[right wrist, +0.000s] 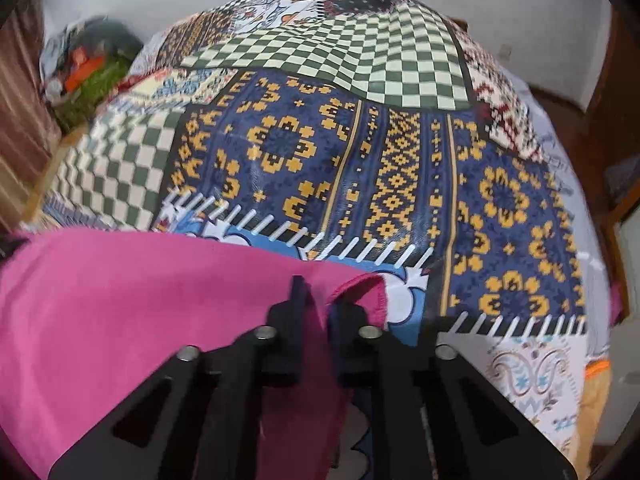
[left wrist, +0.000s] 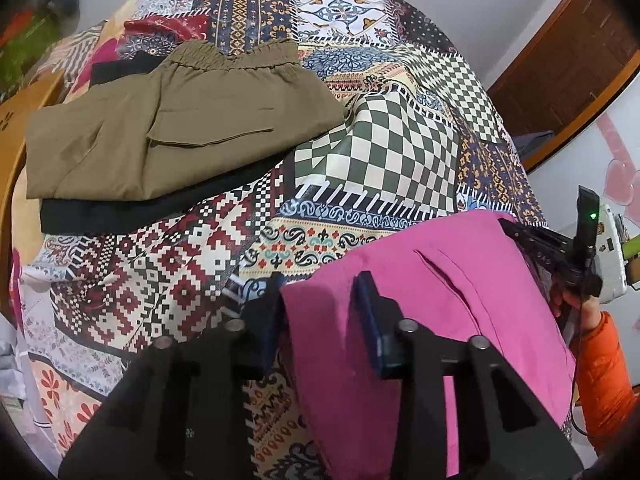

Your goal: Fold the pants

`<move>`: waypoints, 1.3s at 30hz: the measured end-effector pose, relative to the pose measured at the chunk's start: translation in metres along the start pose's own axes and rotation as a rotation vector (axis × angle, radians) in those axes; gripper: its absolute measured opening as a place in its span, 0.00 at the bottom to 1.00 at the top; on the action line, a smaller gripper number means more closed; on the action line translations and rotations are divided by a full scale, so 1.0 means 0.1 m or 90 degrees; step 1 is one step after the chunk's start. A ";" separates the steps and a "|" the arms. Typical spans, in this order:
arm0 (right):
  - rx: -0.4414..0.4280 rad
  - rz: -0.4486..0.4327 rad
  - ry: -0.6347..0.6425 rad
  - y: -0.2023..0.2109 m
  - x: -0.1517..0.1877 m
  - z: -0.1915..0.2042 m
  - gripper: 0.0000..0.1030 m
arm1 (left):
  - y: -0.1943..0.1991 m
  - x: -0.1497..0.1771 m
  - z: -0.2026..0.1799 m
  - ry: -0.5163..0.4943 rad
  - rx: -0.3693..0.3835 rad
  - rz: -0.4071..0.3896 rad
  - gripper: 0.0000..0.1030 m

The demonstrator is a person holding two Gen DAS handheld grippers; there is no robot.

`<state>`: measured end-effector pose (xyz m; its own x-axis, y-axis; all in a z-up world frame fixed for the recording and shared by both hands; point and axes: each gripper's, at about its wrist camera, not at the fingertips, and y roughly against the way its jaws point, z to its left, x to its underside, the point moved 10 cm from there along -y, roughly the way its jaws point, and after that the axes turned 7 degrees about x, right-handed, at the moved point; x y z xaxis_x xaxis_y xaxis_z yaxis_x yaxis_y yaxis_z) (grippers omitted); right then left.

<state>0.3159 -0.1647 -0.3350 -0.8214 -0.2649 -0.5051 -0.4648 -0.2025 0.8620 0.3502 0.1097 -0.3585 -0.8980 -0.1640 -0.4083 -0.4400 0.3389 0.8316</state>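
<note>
The pink pants (left wrist: pixel 420 320) hang lifted above the patterned table (left wrist: pixel 360 208), stretched between both claws. The left claw (left wrist: pixel 320 300) stands part-open, fabric between its fingers; the right claw (right wrist: pixel 316 308) is nearly closed, pinching a hemmed edge. Keep tension even and lower both edges level. Only the left view shows the folded olive pants (left wrist: pixel 180 128) on black cloth (left wrist: pixel 120 212).

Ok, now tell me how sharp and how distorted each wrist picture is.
Left wrist view: mostly sharp, the olive pants crisp, the tablecloth bulging from fisheye, corners dark. Right wrist view: softer overall, blur on the pink pants and the clutter at far left, slight glare on the blue patch of cloth.
</note>
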 end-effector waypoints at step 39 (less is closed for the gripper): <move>-0.135 -0.036 0.060 0.81 -0.41 1.17 0.54 | 0.23 -0.25 -0.58 -0.101 -0.107 -0.024 0.69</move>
<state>0.2731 -0.0600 -0.2401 -0.7572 -0.3320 -0.5625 -0.4210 -0.4103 0.8090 0.3626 0.0676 -0.3070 -0.8752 -0.0207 -0.4832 -0.4791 0.1741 0.8603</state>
